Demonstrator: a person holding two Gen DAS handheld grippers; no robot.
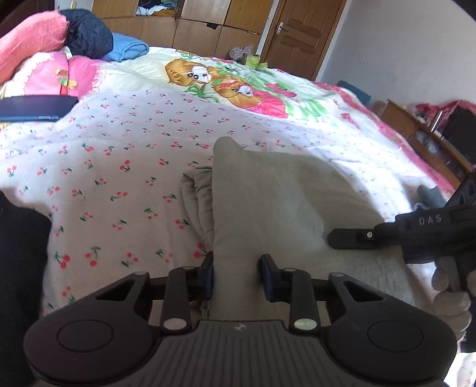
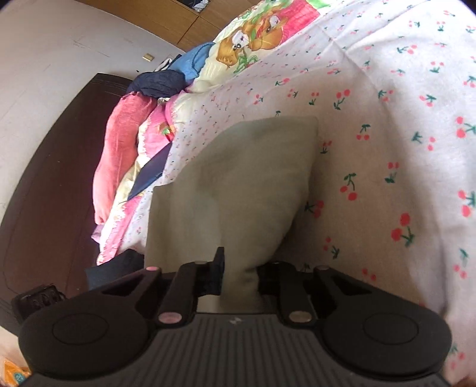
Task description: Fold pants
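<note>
The beige pants [image 1: 267, 202] lie partly folded on a cherry-print blanket [image 1: 119, 166] on the bed. My left gripper [image 1: 237, 275] is shut on the near edge of the pants, the cloth pinched between its blue pads. The right gripper's body [image 1: 416, 235] reaches in from the right over the pants. In the right wrist view my right gripper [image 2: 239, 274] is shut on a lifted fold of the pants [image 2: 238, 178], which hangs up in front of the camera above the blanket [image 2: 386, 148].
A cartoon bedspread [image 1: 238, 80] covers the far bed. Pink pillows [image 1: 44, 74], a dark jacket [image 1: 89, 32] and a blue towel [image 1: 128, 49] sit at the head. A dark flat item [image 1: 35, 108] lies at left. A wooden wardrobe [image 1: 208, 26], a door [image 1: 300, 32] and a side cabinet [image 1: 425, 140] stand beyond.
</note>
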